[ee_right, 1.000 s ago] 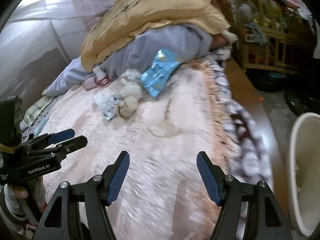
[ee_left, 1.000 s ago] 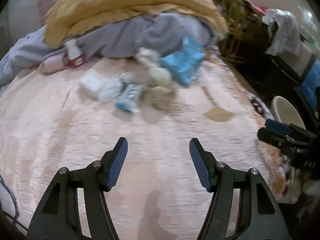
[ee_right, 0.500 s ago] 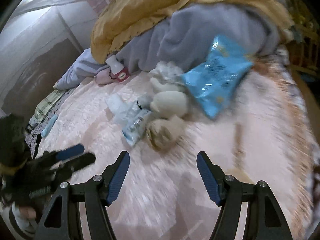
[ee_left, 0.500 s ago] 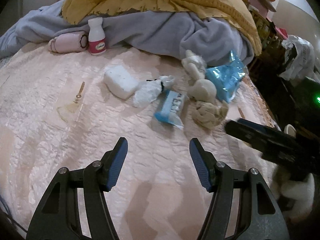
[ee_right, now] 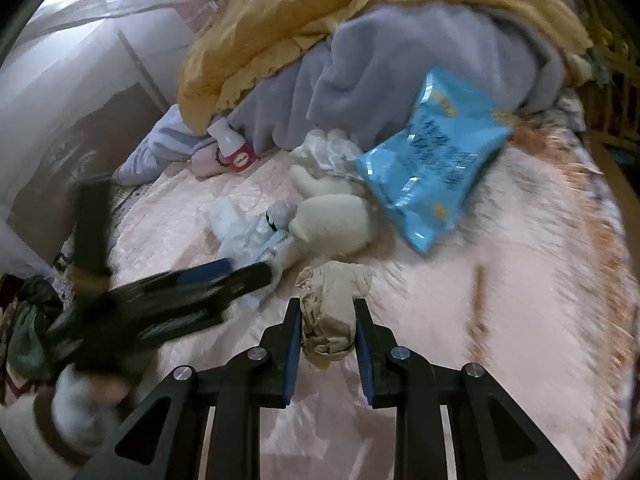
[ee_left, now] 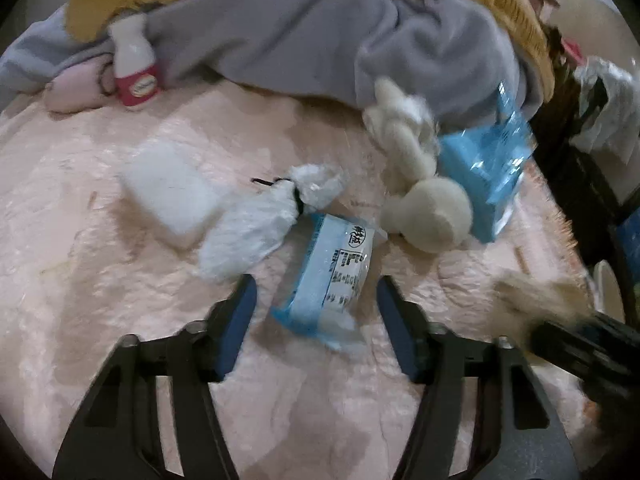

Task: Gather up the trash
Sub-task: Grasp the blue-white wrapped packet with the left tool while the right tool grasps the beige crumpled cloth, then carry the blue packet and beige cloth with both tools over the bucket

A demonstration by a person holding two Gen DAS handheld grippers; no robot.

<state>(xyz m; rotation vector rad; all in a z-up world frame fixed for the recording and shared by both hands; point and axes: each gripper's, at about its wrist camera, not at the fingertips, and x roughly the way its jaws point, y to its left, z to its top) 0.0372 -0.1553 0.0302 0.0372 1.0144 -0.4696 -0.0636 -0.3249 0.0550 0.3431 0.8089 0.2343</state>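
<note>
A crumpled beige paper wad (ee_right: 330,312) is sitting clamped between the right gripper's (ee_right: 327,330) closed fingers, over the pink bedspread (ee_right: 520,280). A light-blue tissue packet (ee_left: 328,280) is lying at twelve o'clock between the left gripper's (ee_left: 314,312) spread-apart fingers, untouched.

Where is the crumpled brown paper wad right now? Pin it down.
In the right wrist view the crumpled brown paper wad sits bottom centre, clamped in the right hand-held gripper, just below the cream plush toy.
</note>
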